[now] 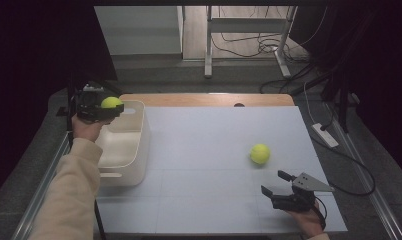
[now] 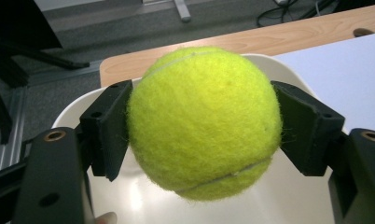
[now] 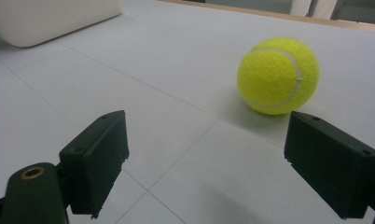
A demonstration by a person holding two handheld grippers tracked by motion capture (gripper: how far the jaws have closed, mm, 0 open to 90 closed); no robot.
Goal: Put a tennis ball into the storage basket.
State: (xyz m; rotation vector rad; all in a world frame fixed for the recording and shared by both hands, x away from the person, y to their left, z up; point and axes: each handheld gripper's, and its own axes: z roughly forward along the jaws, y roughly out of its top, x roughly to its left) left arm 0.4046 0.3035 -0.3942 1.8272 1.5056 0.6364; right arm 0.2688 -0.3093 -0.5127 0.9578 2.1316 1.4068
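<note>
Left tongs [image 2: 202,130] clamp a tennis ball [image 2: 204,121] above the bin [image 1: 134,145] — right tongs [image 3: 213,158] gape (second ball [image 3: 278,75] near).

A white-topped table [image 1: 209,150] with a wooden far edge [image 1: 209,99] stands on grey floor [image 1: 189,75]. At twelve o'clock, metal desk legs [image 1: 208,45] and tangled cables [image 1: 261,47]; at three, a white power strip [image 1: 325,135]. The surroundings are dark.

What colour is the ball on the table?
Yellow-green with a pale curved seam; the ball shows best in the right gripper view.
</note>
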